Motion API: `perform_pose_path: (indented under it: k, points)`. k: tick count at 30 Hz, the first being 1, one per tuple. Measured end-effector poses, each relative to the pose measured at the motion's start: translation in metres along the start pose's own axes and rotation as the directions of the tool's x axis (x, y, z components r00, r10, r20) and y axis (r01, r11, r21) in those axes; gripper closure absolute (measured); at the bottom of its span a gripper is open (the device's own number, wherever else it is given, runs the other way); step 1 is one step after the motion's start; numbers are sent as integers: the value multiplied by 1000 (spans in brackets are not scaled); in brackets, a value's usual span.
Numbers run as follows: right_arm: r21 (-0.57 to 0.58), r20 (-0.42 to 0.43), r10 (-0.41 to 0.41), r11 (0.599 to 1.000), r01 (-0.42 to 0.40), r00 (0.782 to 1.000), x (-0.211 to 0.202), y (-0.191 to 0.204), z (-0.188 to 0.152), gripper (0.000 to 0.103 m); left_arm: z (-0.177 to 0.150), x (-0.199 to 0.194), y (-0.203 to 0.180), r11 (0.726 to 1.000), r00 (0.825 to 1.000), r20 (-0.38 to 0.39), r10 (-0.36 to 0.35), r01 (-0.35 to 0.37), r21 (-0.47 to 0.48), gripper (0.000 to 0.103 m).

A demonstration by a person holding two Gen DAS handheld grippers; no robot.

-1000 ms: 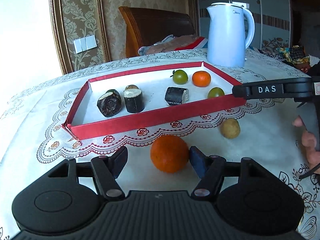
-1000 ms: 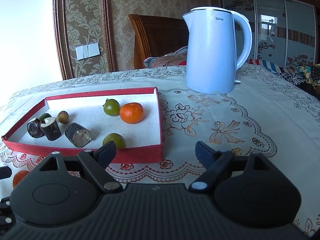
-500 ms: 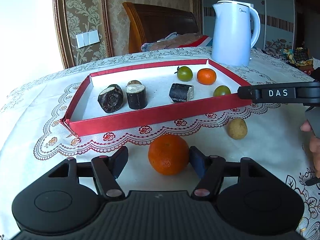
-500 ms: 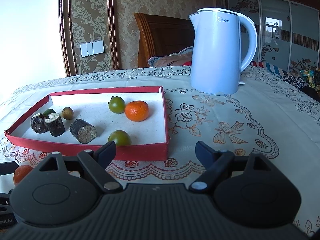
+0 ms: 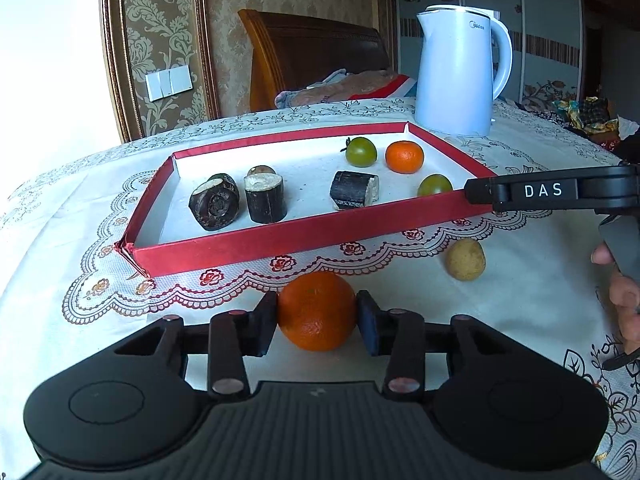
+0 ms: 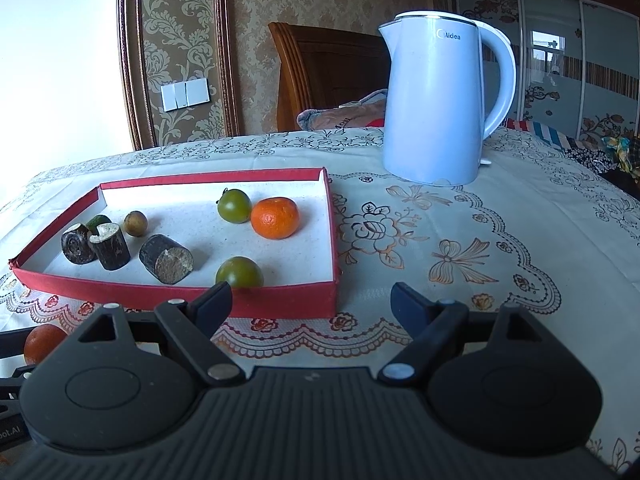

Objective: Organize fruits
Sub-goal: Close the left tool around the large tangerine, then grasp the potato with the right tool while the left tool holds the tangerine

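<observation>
Left hand-held gripper (image 5: 317, 322) narrowed, closing onto orange (image 5: 316, 310), right hand-held gripper (image 6: 311, 300) wide, empty

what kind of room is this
Most likely a lived-in home room, perhaps a dining room: a table under a lace tablecloth, an electric kettle, ornate wallpaper and a wooden chair.

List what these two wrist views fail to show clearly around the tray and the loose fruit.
- Green fruit behind the dark cut pieces: mostly hidden by them in both views.
- Big orange: in the right wrist view half hidden by that gripper's body; the left gripper is closing on it.
- Small yellowish fruit: absent from the right wrist view.
- Hand: cut off by the left view's edge.
</observation>
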State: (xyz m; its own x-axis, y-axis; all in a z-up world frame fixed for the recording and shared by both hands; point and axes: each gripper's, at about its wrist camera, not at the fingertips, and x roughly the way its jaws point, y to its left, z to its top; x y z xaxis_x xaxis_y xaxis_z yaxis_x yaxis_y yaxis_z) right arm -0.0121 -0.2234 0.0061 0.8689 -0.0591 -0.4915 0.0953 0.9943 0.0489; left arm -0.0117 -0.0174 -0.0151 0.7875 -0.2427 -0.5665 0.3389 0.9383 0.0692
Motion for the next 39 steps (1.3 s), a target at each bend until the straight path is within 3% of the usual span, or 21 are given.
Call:
perform_pose_path:
  k: [3, 8, 15, 23, 39]
  points:
    - [-1, 2, 3, 1000, -3, 1000, -1, 0, 0, 18, 0, 0, 4, 1000, 1000, -1, 14, -14, -24, 62]
    - [-19, -24, 74, 997, -74, 997, -11, 2, -5, 18, 1, 0, 7, 999, 1000, -3, 24, -24, -43, 62]
    - [-102, -40, 132, 985, -136, 990, -26, 22, -13, 18, 2, 1, 14, 994, 998, -9, 64, -64, -91, 62]
    - [-160, -79, 133, 977, -144, 988, -19, 38, -16, 19, 2, 2, 17, 989, 994, -14, 104, -105, -107, 62]
    - [-169, -142, 161, 968, -184, 977, -5, 45, -17, 39, 2, 4, 17, 990, 995, -28, 96, -98, -100, 61]
